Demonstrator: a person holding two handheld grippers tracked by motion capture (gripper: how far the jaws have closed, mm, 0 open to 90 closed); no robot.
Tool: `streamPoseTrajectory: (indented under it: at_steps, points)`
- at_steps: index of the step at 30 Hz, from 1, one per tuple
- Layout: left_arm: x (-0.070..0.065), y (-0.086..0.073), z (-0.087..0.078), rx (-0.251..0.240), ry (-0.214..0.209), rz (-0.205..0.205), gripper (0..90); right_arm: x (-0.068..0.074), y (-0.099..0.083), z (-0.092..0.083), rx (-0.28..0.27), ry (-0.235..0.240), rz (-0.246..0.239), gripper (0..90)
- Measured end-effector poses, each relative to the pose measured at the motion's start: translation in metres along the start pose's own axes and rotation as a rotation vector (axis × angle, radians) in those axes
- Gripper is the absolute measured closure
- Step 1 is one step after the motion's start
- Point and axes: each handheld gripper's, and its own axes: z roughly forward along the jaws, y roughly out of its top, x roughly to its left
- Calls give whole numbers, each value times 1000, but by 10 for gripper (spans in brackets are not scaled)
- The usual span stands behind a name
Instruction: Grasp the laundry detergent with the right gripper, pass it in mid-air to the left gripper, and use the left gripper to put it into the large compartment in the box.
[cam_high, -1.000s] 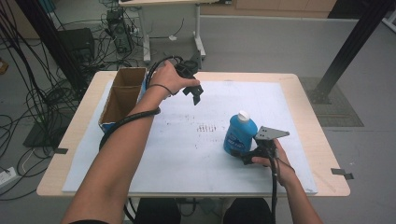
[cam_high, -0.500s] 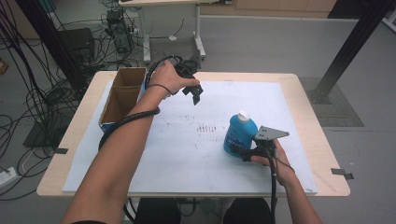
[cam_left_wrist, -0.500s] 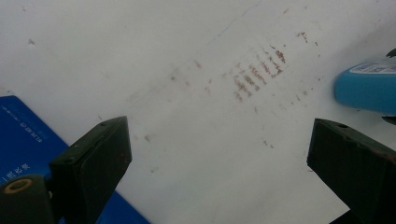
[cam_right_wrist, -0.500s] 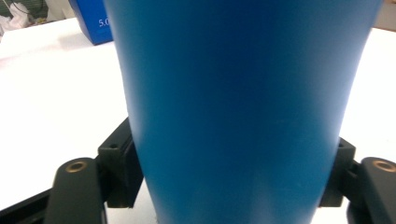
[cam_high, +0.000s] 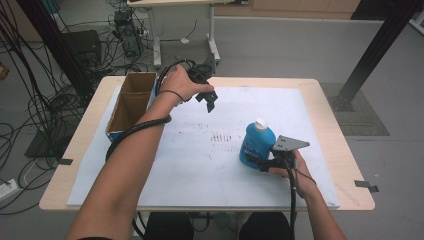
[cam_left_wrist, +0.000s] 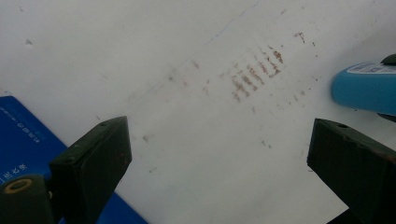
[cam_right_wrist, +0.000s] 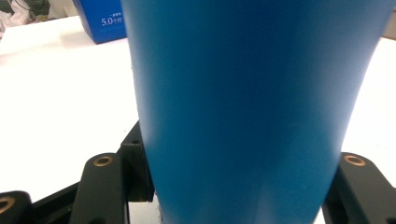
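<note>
A blue bottle (cam_high: 257, 142) with a white cap stands upright on the white sheet (cam_high: 200, 165), right of centre. My right gripper (cam_high: 261, 163) holds it low at its base from the near side. Its jaws have just been closing, and in the right gripper view the bottle (cam_right_wrist: 243, 93) sits between the two black jaws of the right gripper (cam_right_wrist: 238, 186), pressed from both sides. My left gripper (cam_high: 209, 102) hangs above the sheet at the back, beside the box, pointing down. In its own view the left gripper (cam_left_wrist: 215, 144) is open, with only bare sheet between its jaws and the bottle (cam_left_wrist: 364, 86) farther off.
An open cardboard box (cam_high: 130, 102) with a blue printed side (cam_left_wrist: 23, 140) stands at the table's left back edge. Brown smudges (cam_high: 222, 136) mark the sheet's middle. The wooden table rim (cam_high: 345, 150) frames the sheet. Cables and stands crowd the floor behind.
</note>
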Motion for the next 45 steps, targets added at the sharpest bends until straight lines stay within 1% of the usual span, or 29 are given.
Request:
streamPoseTrajectory:
  at_steps: [10,11,13,14,16,21,28,30,36,42,45]
  points:
    - [1,0,2,2,-2,-2,69,0,0,0,0,0,-6,400]
    - [2,0,2,2,-4,-2,68,0,1,0,3,0,-14,401]
    - [2,-1,2,0,-4,-3,68,0,0,0,1,0,-16,401]
    - [2,1,2,7,-4,4,69,0,0,0,0,0,-16,402]
    - [1,0,2,4,-2,-3,69,1,0,0,0,-2,-19,402]
    - [2,1,2,5,-2,4,69,1,0,0,-1,-2,-21,402]
    - [1,1,5,4,-7,-4,69,1,0,0,-2,0,-23,403]
    - [1,2,5,7,-7,4,69,1,0,0,-2,-1,-24,403]
    - [-1,4,5,8,-6,0,69,1,-1,0,-5,-1,-26,403]
    - [-1,5,4,13,-4,7,69,1,-2,0,-7,-1,-25,403]
    - [-2,3,4,8,-4,-2,68,1,-2,0,-7,-1,-27,403]
